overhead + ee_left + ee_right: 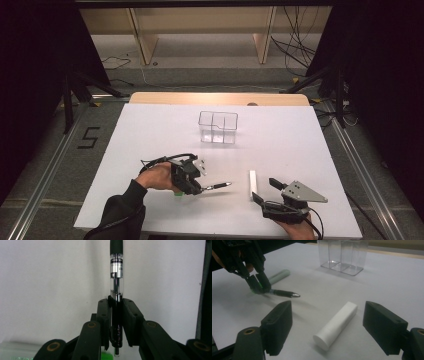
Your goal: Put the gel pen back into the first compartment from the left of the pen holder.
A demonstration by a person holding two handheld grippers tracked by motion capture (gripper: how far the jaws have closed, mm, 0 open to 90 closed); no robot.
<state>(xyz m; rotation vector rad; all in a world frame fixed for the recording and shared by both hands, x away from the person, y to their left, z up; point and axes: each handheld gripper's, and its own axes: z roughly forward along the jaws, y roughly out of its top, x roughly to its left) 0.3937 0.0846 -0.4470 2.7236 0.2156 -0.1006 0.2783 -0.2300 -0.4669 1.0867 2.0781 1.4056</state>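
Left gripper (197,186): jaws pinching a pen by its rear end, held low over the desk.
Pen (116,277): sticking out level from the left jaws, metal tip pointing toward the white tube.
Right gripper (327,327): jaws standing spread, gripping nothing.
White tube (336,325): lying on the desk between the spread right jaws.
Green tube (279,276): lying just behind the left gripper.
Clear organiser (218,127): standing upright, well apart from both grippers.
Desk (150,130): white, carrying everything.
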